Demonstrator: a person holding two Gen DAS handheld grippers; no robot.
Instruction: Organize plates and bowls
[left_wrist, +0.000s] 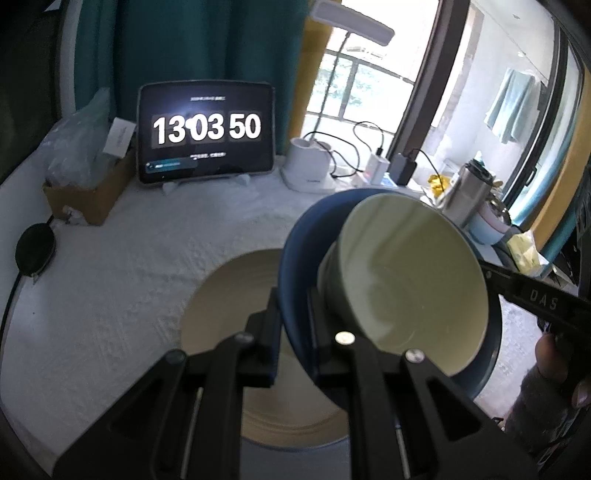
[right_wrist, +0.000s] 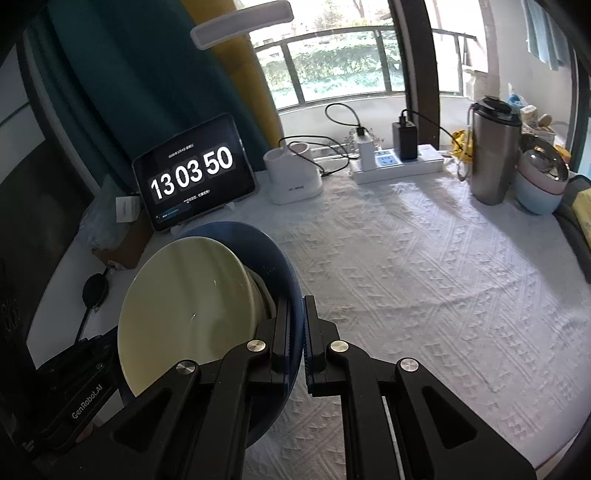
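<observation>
A: What do my two tools hold?

B: I see the left tool (left_wrist: 293, 325) clenched on the rim of the blue bowl (left_wrist: 295, 251), one finger inside, one outside. The right tool (right_wrist: 295, 328) grips the same blue bowl (right_wrist: 273, 254) on its opposite rim, also pressed tight.

A: And where is the green bowl?

B: The pale green bowl (left_wrist: 410, 273) sits nested inside the blue one. Both are tilted and lifted above the surface (left_wrist: 122, 266). Under them, in the left view, a beige plate (left_wrist: 229, 295) lies flat on the white cloth.

A: Anything behind?

B: A tablet (right_wrist: 194, 173) showing 13 03 50, and a steel tumbler (right_wrist: 493, 155) stands far right.
</observation>
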